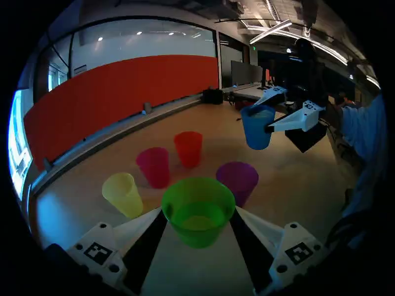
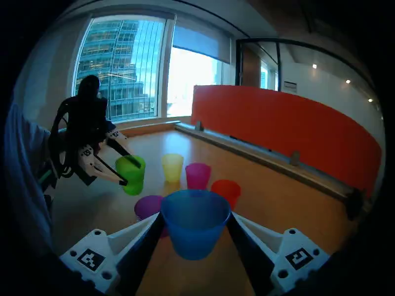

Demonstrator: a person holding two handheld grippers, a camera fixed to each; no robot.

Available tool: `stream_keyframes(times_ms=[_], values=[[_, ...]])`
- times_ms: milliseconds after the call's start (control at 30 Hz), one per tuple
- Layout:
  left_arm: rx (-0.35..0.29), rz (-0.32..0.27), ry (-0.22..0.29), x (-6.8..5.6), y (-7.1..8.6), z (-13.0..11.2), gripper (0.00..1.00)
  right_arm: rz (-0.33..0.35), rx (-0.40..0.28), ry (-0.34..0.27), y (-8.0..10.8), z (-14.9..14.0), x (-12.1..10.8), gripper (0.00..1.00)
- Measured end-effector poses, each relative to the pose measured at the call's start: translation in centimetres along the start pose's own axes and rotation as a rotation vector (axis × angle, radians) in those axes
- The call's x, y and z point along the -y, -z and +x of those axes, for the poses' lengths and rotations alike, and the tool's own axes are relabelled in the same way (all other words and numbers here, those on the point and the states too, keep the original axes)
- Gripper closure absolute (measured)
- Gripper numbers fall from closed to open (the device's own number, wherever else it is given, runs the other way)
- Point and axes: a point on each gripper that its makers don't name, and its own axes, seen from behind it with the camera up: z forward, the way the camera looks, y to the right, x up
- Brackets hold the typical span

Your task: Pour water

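Note:
My left gripper (image 1: 198,217) is shut on a green cup (image 1: 198,209), held upright above the wooden table (image 1: 291,182); liquid shows in its bottom. My right gripper (image 2: 195,224) is shut on a blue cup (image 2: 195,222), also upright and lifted. In the left gripper view the blue cup (image 1: 257,126) hangs at the upper right in the right gripper (image 1: 269,126). The right gripper view has the green cup (image 2: 131,173) at the left, clamped in the left gripper (image 2: 129,170). Both cups are apart from each other.
Standing on the table are a yellow cup (image 1: 123,194), a pink cup (image 1: 154,166), an orange cup (image 1: 188,148) and a purple cup (image 1: 238,180). A red partition (image 1: 118,93) runs along the table's far edge. A sleeve (image 1: 365,128) is at the right.

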Motion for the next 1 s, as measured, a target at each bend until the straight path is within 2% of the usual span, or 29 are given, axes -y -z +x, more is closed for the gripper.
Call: stream_keyframes(times_ms=[500, 1000], values=[[0.083, -0.027, -0.017, -0.3, -1.8, -2.8, 0.15, -0.012, 0.082, 0.0, -1.2, -4.2, 0.2, 0.09], [0.093, -0.034, 0.021, -0.2, -2.3, -4.2, 0.15, -0.009, 0.122, -0.006, -1.8, -6.4, 0.5, 0.09]])
